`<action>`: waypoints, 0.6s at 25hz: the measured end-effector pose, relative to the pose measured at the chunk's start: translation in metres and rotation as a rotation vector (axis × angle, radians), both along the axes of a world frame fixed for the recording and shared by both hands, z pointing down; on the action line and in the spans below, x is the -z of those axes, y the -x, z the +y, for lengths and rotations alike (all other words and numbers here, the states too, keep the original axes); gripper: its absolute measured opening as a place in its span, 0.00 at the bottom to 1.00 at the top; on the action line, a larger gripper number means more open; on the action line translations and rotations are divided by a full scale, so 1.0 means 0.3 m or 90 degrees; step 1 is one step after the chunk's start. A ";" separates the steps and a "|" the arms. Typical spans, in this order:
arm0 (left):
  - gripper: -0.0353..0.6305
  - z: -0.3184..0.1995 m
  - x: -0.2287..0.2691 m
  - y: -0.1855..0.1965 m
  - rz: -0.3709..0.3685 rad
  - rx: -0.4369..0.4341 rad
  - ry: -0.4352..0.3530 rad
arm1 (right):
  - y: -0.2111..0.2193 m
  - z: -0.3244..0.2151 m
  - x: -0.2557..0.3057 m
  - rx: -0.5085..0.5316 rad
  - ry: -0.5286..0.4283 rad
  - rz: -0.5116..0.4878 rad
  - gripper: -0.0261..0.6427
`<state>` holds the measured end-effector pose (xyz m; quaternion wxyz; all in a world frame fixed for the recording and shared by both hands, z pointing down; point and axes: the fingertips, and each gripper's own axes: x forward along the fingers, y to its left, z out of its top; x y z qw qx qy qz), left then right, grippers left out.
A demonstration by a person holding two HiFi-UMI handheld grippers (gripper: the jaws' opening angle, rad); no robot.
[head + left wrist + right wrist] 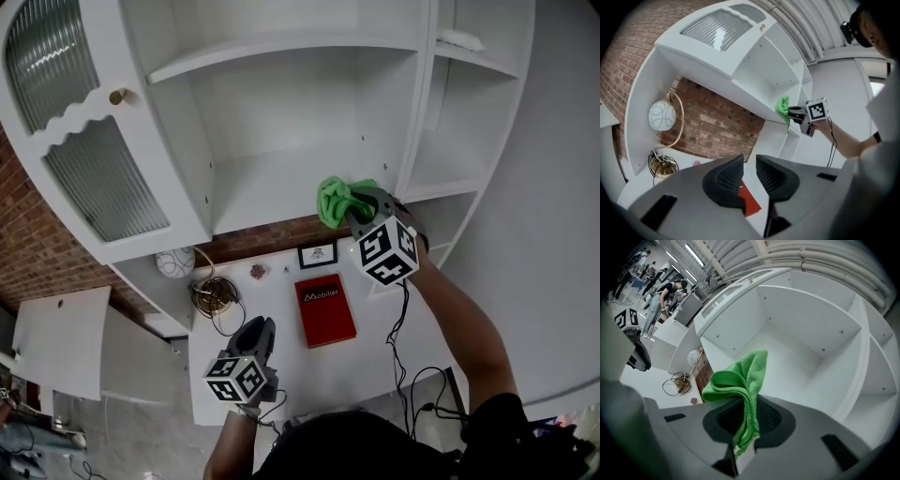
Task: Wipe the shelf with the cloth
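Green cloth [740, 380], bunched up, was pinched between the jaws of the right gripper [745, 417]. Its loose folds stuck out at the front edge of the middle shelf [272, 183] in the white cabinet [178, 122]. I could not tell whether it touched the board. A small pale thing [459, 39] lay in the upper right compartment. Below, on the desk [277, 305], lay a red book [324, 309], with a small frame [318, 254] and a globe lamp [174, 262] nearer the cabinet. The left gripper [255, 335] hung low over the desk, its jaws slightly apart with nothing between them.
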<state>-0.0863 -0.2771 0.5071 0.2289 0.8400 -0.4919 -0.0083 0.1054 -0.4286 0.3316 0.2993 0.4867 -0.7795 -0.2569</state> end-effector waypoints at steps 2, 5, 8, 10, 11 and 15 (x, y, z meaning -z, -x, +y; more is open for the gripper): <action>0.17 -0.006 0.001 -0.022 0.001 -0.008 0.000 | -0.035 0.000 -0.002 -0.011 0.001 -0.002 0.11; 0.17 -0.011 0.004 -0.050 0.003 -0.018 -0.001 | -0.080 0.006 -0.006 -0.025 0.004 -0.004 0.12; 0.17 -0.016 0.003 -0.078 0.006 -0.028 -0.002 | -0.128 0.009 -0.012 -0.041 0.006 -0.003 0.12; 0.17 -0.020 0.002 -0.099 0.007 -0.035 -0.003 | -0.162 0.008 -0.016 -0.050 0.009 -0.006 0.12; 0.17 -0.021 0.001 -0.110 0.007 -0.039 -0.004 | -0.178 0.009 -0.018 -0.053 0.012 -0.010 0.12; 0.17 -0.022 -0.004 -0.153 0.008 -0.056 -0.003 | -0.221 0.023 -0.031 -0.059 0.029 -0.023 0.12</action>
